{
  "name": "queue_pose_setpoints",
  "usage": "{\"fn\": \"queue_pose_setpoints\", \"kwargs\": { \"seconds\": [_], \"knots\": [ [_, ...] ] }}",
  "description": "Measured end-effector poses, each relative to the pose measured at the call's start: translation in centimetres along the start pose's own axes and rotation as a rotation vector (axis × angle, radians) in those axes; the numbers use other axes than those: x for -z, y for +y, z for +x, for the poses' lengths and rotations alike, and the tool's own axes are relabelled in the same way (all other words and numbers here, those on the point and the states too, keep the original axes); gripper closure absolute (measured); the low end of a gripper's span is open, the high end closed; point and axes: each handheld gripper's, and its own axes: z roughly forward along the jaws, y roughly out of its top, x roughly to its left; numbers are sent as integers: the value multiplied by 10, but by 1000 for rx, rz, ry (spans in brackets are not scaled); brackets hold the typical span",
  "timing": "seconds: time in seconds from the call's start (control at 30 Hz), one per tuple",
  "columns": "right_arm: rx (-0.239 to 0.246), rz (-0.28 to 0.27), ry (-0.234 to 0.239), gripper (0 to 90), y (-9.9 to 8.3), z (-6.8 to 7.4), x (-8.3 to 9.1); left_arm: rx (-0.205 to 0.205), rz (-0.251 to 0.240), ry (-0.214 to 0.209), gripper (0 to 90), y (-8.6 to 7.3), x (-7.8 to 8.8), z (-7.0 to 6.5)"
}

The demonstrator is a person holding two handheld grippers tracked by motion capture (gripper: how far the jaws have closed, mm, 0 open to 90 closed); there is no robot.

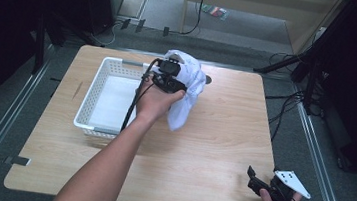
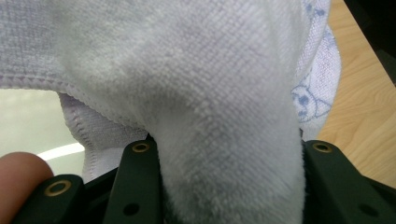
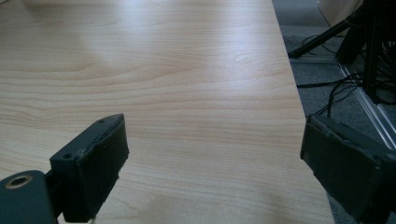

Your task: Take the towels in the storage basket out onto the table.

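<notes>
Above basket [image 1: 99, 74] right rim: left gripper [image 1: 169, 75] clamped on bunched white towel [image 1: 187, 89], cloth hanging down just right of basket, clear of table [image 1: 223, 135]. Basket lies directly left of load; likely next move: short leftward shift. Right gripper [image 1: 263, 186] far from basket at table's near right corner, jaws spread wide, nothing held.

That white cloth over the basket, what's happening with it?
A person works at a wooden table with a handheld gripper in each hand. The left gripper is shut on a white towel, lifted beside a white basket. The right gripper is open near the table's right front corner.
</notes>
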Motion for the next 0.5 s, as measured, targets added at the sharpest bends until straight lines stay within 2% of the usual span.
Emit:
{"fn": "queue_pose_setpoints", "kwargs": {
  "seconds": [0.17, 0.3, 0.4, 0.5],
  "knots": [
    [0, 0, -1, 76, 0, 0, 0, -21, 9, -25, 576, -2, -9, -14],
    [0, 0, 0, 76, 0, 0, 0, -29, 20, -34, 571, -6, -17, -20],
    [-2, 0, -1, 76, 0, 0, 0, -26, 31, -27, 561, -11, -25, -24],
    [-1, -1, 0, 76, 0, 0, 0, -16, 29, -44, 553, -14, -30, -26]
  ]
}}
